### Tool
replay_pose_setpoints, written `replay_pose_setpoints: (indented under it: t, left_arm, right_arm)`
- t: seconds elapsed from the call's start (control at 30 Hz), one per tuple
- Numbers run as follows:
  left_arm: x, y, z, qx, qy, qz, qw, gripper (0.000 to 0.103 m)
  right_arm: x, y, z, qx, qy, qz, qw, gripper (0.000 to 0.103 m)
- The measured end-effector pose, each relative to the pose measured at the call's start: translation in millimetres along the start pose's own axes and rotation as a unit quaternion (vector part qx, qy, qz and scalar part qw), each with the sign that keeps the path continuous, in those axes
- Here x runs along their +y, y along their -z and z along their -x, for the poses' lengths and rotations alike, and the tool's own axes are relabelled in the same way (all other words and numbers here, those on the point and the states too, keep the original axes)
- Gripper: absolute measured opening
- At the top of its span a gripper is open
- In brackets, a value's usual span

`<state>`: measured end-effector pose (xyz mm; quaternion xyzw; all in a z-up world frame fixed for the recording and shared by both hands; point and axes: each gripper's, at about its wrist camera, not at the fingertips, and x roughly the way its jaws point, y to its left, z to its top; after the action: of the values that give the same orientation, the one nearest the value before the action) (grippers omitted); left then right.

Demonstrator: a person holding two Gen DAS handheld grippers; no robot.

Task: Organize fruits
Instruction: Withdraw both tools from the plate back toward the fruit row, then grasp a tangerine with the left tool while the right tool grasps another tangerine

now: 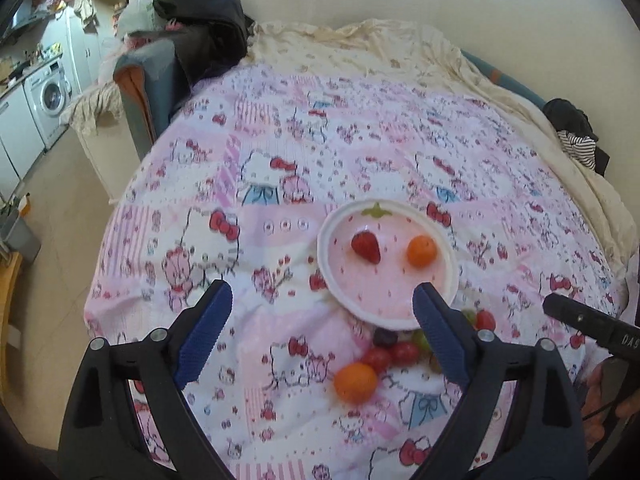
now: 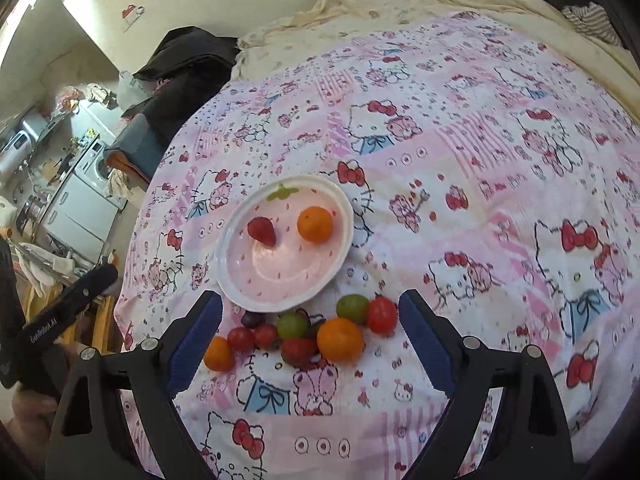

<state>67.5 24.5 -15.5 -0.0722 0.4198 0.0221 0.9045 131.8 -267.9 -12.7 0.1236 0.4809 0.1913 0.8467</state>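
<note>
i have both sets of fingers spread wide and holding nothing: the left gripper (image 1: 322,300) hangs over the near rim of the pink plate (image 1: 340,300), the right gripper (image 2: 310,312) over the loose fruit pile (image 2: 304,332) on the bed (image 2: 480,160). the plate sits mid-bed with a strawberry (image 2: 262,231) and an orange (image 2: 315,224) in it; the pile lies just beside its near edge.

You see a pink plate (image 2: 240,284), white-rimmed, speckled red, with a green leaf mark. On it: red strawberry (image 2: 262,231), orange mandarin (image 2: 315,224). The bedspread (image 2: 460,152) shows pink-white cartoon-cat patchwork with red bows. Gripper pads (image 2: 424,344) are blue.
</note>
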Motion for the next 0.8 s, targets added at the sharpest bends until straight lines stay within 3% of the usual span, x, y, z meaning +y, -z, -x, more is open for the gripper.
replay_pose_setpoints:
  t: [0.13, 0.4, 0.57, 0.7, 0.8]
  left_arm:
    - [11, 8, -8, 0.027, 0.012, 0.029, 0.9991, 0.090]
    - [30, 14, -25, 0.057, -0.007, 0.072, 0.9957, 0.090]
    - [33, 20, -46, 0.090, -0.017, 0.092, 0.9915, 0.090]
    - [25, 37, -67, 0.144, 0.007, 0.113, 0.9831, 0.089]
    - [7, 54, -85, 0.195, 0.026, 0.088, 0.9765, 0.088]
  right_arm:
    - [-3, 6, -4, 0.010, 0.005, -0.010, 1.000, 0.092]
    - [-8, 9, -15, 0.029, 0.023, -0.025, 0.999, 0.092]
    - [-14, 7, -21, 0.038, 0.010, -0.050, 0.998, 0.092]
    - [-11, 5, -24, 0.038, 0.011, -0.044, 0.998, 0.092]
    - [-11, 4, -29, 0.043, 0.012, -0.042, 0.998, 0.092]
